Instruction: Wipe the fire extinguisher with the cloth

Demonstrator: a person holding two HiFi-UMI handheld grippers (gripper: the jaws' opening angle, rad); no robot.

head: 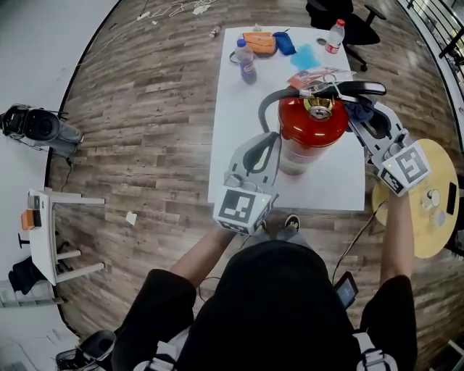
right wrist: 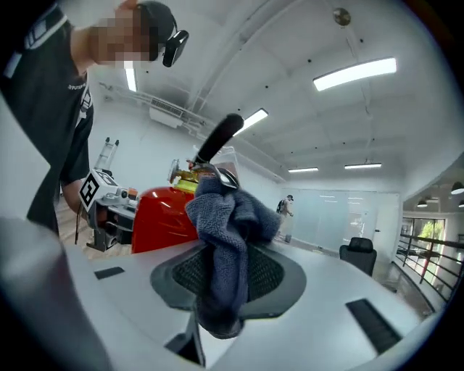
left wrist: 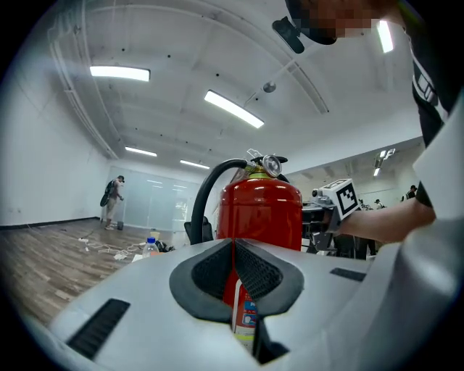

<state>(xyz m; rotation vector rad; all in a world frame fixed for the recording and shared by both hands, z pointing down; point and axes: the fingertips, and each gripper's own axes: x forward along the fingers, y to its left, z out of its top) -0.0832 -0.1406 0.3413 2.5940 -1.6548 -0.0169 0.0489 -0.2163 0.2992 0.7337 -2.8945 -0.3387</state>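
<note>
A red fire extinguisher (head: 312, 127) with a black hose and handle stands upright near the front edge of the white table (head: 239, 145). My left gripper (head: 270, 143) sits just left of its body, shut with nothing between the pads; in the left gripper view the extinguisher (left wrist: 259, 210) rises right behind the closed tips (left wrist: 233, 246). My right gripper (head: 362, 119) is at the extinguisher's right side by the handle, shut on a dark blue cloth (head: 360, 110). In the right gripper view the cloth (right wrist: 228, 239) bunches out of the jaws next to the red body (right wrist: 163, 217).
At the table's far end lie a bottle with purple drink (head: 246, 61), a red-capped bottle (head: 334, 36), an orange pouch (head: 259, 42) and blue items (head: 284, 43). A black office chair (head: 348, 22) stands behind. A round wooden side table (head: 435, 196) is close on the right.
</note>
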